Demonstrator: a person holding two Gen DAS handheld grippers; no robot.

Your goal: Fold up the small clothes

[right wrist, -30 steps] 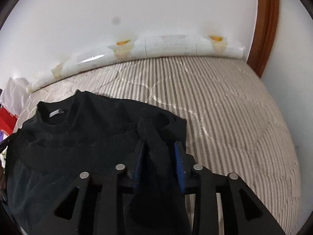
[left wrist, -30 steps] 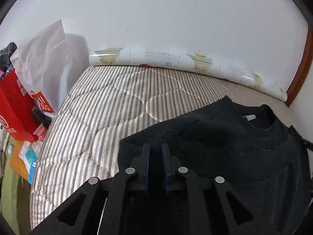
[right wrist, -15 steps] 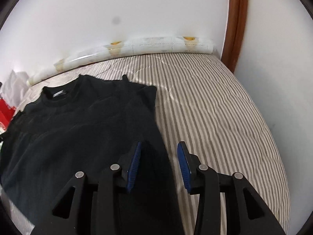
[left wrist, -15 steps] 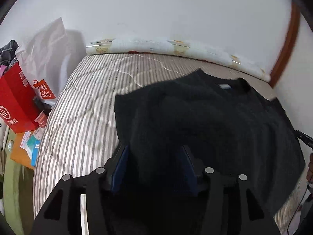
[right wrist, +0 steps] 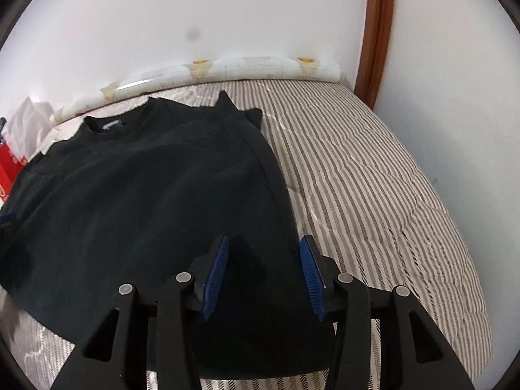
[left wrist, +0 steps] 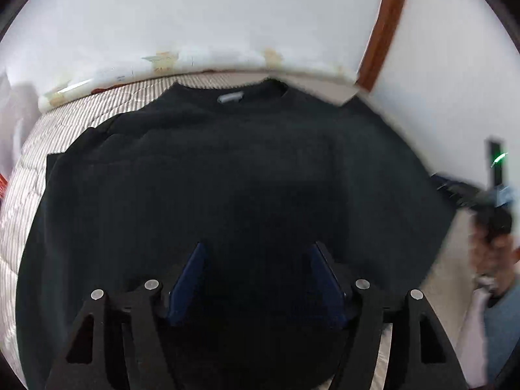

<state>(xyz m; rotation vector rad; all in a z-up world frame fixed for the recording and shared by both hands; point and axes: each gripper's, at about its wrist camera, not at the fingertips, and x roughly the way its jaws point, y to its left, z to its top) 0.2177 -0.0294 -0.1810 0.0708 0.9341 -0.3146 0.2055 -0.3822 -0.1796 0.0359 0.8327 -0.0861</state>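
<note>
A black sweater (left wrist: 234, 175) lies spread flat on the striped mattress (right wrist: 373, 175), collar and grey label (left wrist: 230, 98) toward the wall. Its sleeves look folded in over the body. My left gripper (left wrist: 256, 250) is open above the sweater's lower middle, holding nothing. My right gripper (right wrist: 264, 243) is open above the sweater's (right wrist: 146, 188) lower right edge, also empty. The other gripper and the hand holding it (left wrist: 494, 227) show blurred at the right of the left wrist view.
A rolled white sheet (right wrist: 227, 68) lies along the wall at the head of the mattress. A brown door frame (right wrist: 377, 32) stands at the right. A red bag (right wrist: 8, 169) and white plastic bag (right wrist: 27, 120) sit left of the bed.
Both grippers let go of the sweater's sleeves and opened. They pulled back toward the near edge, and the left one swung right over the sweater's middle. The sweater now lies flat.
</note>
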